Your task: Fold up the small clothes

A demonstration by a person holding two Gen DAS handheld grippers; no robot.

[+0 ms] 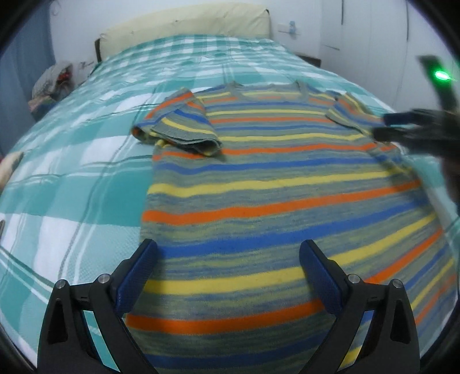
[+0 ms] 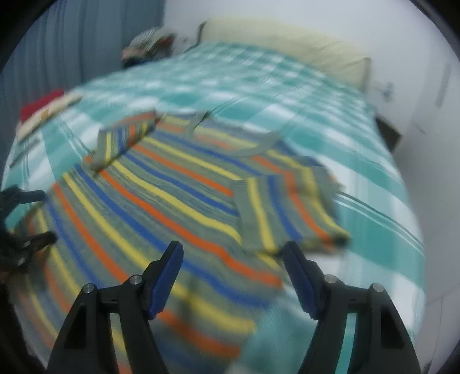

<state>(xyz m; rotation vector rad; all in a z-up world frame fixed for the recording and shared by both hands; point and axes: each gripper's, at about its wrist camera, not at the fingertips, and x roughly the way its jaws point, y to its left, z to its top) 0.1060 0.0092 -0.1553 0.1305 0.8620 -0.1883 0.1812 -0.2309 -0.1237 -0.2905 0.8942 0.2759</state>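
Striped shirt [image 1: 281,184] lies flat, front up, across the centre of both views on the teal checked bedspread [image 1: 86,161], collar toward the headboard [image 1: 187,26] at the top of the frame — spread out so both sides can be folded inward.

Both sleeves are already turned in over the body: one sleeve [image 1: 181,123] at upper left of the left wrist view, the other sleeve [image 2: 290,210] right of centre in the right wrist view.

Left gripper [image 1: 228,273]: fingers spread wide, nothing between them, hovering over the hem end at the bottom of the frame. Right gripper [image 2: 233,276]: also unclenched and empty, just short of the folded sleeve's edge — picture is motion-blurred. Likely next: each takes a side of the body.
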